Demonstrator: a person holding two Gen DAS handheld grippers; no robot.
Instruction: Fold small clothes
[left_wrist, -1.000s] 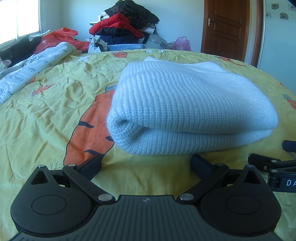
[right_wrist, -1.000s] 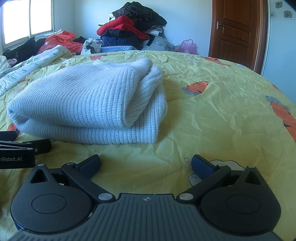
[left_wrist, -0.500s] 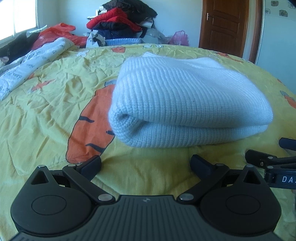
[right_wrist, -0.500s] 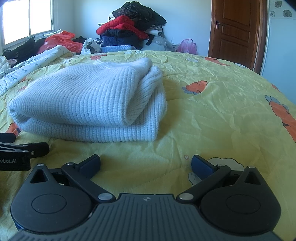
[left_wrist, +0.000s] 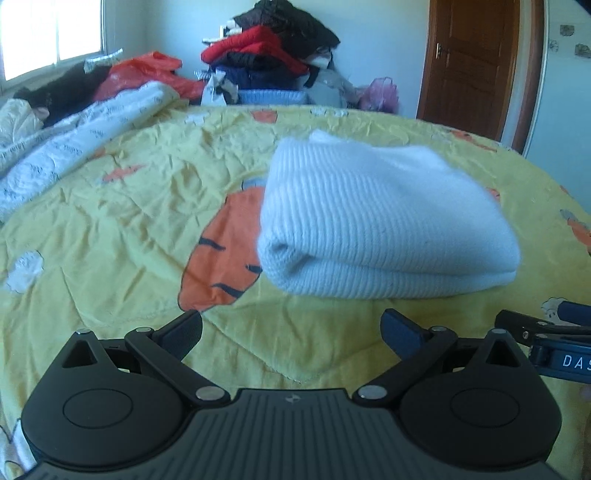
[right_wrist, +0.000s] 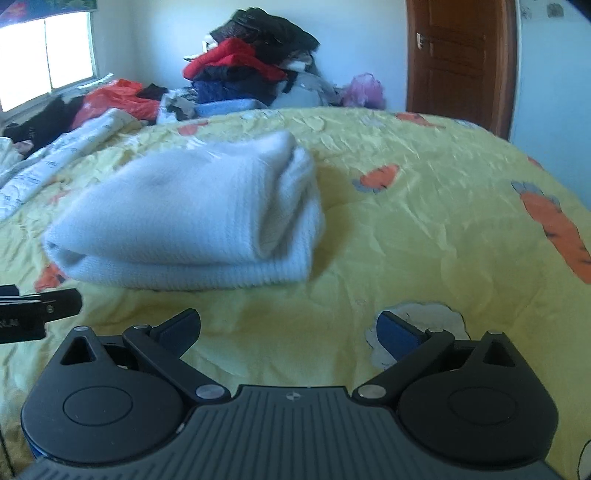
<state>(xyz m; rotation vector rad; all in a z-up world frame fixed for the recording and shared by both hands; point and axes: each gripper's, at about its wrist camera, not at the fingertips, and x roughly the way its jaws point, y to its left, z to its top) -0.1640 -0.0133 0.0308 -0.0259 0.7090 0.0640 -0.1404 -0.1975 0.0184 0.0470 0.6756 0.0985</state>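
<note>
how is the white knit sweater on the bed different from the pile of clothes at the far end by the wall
The white knit sweater is one garment, folded into a neat bundle; the pile of clothes is many garments heaped loosely. The sweater is pale throughout, the pile mixes red, black and dark blue. The sweater lies near both open grippers, the pile far beyond the yellow bedspread. Both are clothing.

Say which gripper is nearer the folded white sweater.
Left, narrowly. The left gripper sits open just in front of the sweater, facing it. The right gripper is open too, off past the sweater's right end.
</note>
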